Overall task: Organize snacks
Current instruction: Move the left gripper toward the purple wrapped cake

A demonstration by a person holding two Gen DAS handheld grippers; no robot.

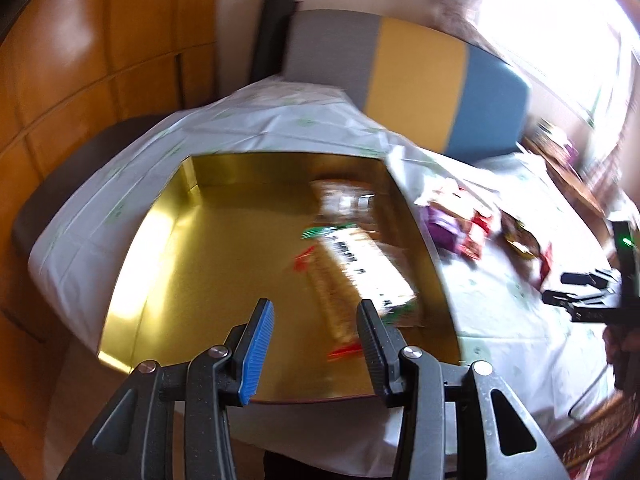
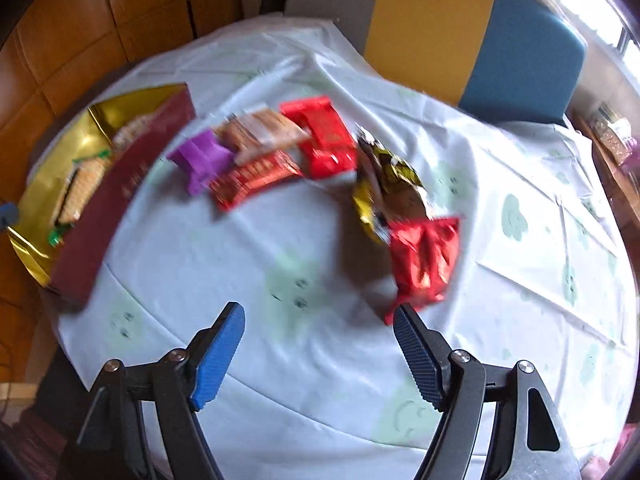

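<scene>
Both views were smeared with motion blur, and the gold box was the anchor for everything. The left gripper hung over the box's near edge, fingers spread moderately and holding nothing, with a long biscuit packet lying inside the box toward its right wall. The right gripper hovered over the tablecloth to the right of the box, fingers wide and empty. Right of the box lay the loose snacks: a purple packet nearest it, a red bar and a red box beyond, then a gold wrapper and a crinkled red packet farthest out. The risk, I judged, was the speed: a fast swoop could shove the slick red packet aside, pinch only foil, or snag and drag the cloth, pulling the pile along.
</scene>
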